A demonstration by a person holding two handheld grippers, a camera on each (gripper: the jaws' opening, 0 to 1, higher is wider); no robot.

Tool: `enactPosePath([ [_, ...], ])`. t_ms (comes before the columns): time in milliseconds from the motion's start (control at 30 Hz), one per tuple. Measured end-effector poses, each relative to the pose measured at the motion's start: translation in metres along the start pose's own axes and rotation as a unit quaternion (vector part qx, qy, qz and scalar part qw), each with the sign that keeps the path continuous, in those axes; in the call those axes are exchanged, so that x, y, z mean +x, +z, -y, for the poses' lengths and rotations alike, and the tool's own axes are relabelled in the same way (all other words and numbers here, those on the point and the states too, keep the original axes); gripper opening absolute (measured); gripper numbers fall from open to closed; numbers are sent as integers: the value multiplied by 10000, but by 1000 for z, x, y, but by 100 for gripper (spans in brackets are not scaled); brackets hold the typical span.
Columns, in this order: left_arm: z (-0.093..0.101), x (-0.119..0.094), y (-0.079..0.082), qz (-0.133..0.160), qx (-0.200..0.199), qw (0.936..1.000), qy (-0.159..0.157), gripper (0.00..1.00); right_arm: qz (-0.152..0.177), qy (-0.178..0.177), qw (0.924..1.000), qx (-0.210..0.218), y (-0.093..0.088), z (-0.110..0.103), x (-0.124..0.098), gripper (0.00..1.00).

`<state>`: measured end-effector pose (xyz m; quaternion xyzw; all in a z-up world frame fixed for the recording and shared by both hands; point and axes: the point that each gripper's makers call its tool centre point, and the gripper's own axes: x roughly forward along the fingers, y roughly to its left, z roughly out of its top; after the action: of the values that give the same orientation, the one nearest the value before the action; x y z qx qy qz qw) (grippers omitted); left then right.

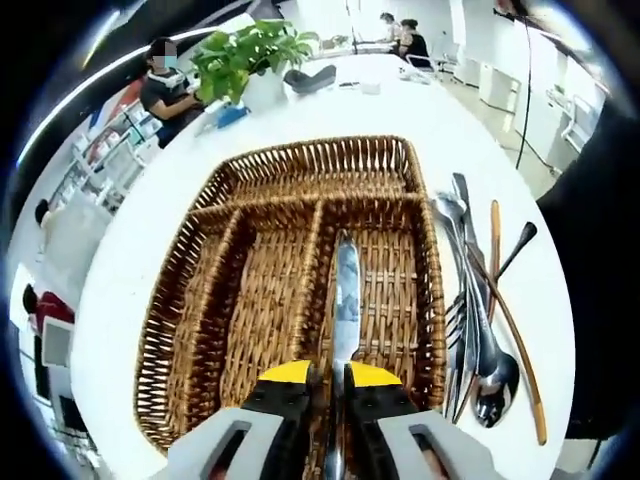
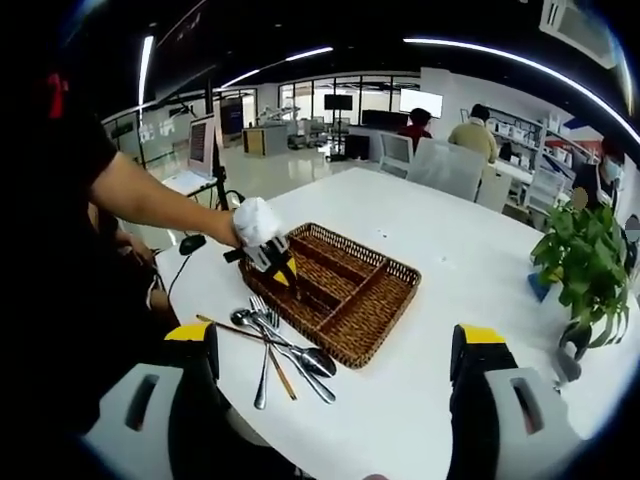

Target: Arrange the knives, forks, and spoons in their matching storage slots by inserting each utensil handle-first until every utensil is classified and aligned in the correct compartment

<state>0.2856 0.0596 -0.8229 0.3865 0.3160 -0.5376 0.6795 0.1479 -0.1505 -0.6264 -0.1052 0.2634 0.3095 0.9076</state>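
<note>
Wicker makes the basket (image 1: 300,200), a brown tray with long compartments and one short compartment across its far end, standing on a white table (image 1: 400,110). In the left gripper view the left gripper (image 1: 332,385) has its yellow-tipped fingers (image 1: 285,375) closed together on a knife (image 1: 346,300). The blade points forward over the right long compartment, and its lower end is hidden between the fingers, so I cannot tell how much of the handle is there. I also cannot tell if the blade touches the basket floor or stays just above it.

Just beside the right wall of the basket lies a pile of cutlery (image 1: 480,300) on the table: forks, spoons and some pieces with thin wooden handles. They cross one another, so the exact number is hard to make out.

In the right gripper view the right gripper (image 2: 335,345) is away from the basket (image 2: 350,290), low near the table edge, with its fingers (image 2: 480,345) wide apart and nothing between them. The left gripper (image 2: 278,262) appears there at the near left part of the basket, held by a hand in a white glove (image 2: 255,222); the knife is too small to see clearly in this view. The pile of cutlery (image 2: 275,345) lies in front of the basket.

A green plant (image 1: 250,55) in a pot stands far on the table. People sit in the background; details are blurred.
</note>
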Motion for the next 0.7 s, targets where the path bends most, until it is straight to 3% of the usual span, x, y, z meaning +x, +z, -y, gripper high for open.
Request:
enactPosePath([
  [100,-13,-15,6,265,-247,9989,311,33,26,32,10000,11,1,-1,2,99],
  [267,-15,-49,15,772,-973,9915,375,49,66,137,9999,5,3,-4,8,99],
  [433,-10,-93,28,1191,-1201,9845,474,57,111,227,9997,-38,9,-5,15,99],
  [500,-9,-112,34,1454,-1416,9778,523,61,145,264,9995,-71,12,-4,17,99],
  [600,4,-129,38,1676,-1954,9662,176,74,178,309,9993,-119,16,-3,19,99],
  [700,6,-146,41,1853,-1966,9619,418,91,232,340,9990,-169,22,-1,21,99],
])
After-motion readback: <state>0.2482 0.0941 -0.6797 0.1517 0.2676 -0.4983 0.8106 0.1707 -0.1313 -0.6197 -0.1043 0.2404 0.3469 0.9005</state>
